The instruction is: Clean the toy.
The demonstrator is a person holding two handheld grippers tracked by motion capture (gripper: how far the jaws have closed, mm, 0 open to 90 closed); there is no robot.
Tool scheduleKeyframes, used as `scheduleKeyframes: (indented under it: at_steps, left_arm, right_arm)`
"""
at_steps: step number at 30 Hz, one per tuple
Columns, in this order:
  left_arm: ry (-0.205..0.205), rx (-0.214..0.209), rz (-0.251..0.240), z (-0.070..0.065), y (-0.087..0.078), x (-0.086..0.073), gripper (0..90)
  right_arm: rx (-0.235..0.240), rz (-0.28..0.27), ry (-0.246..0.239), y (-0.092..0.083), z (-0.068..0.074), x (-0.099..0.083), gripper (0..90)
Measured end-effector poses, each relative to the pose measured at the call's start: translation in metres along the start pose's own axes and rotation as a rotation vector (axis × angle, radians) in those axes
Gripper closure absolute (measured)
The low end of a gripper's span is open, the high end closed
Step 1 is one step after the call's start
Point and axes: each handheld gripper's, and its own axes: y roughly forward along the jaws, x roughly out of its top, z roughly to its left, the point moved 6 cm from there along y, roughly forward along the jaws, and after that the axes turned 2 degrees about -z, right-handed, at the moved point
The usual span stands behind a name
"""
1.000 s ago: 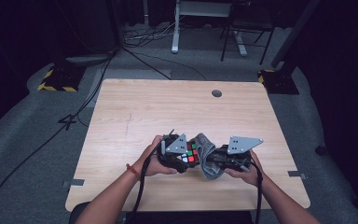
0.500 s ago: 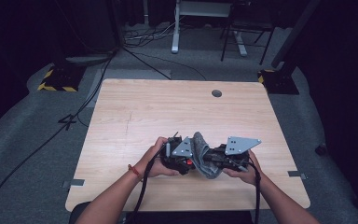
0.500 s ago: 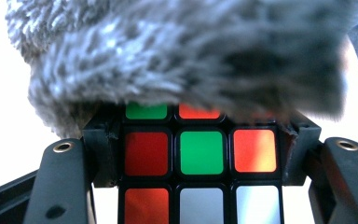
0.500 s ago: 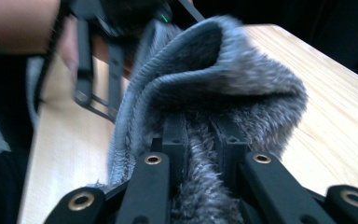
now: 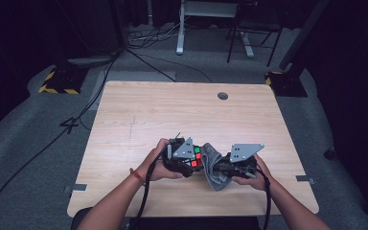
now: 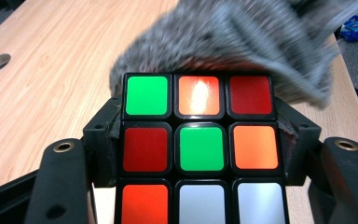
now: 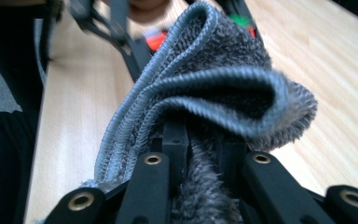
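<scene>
Left claw: lower middle of the high view, clamped on the puzzle cube at its two sides.
Puzzle cube: just above the tabletop, its far side touching the grey cloth.
Right claw: right of the cube, together on the folded grey cloth.

cube: glossy plastic | cloth: fuzzy grey terry, ribbed hem | table: matt pale wood
</scene>
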Motion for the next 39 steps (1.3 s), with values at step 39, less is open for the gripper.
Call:
scheduleKeyframes:
  at_steps: [39]
  left_arm:
    - [0.041, -0.016, 0.021, -0.013, 0.010, 0.003, 33.5]
  right_arm:
    - [-0.027, -0.104, 0.051, -0.007, -0.005, 0.007, 79.8]
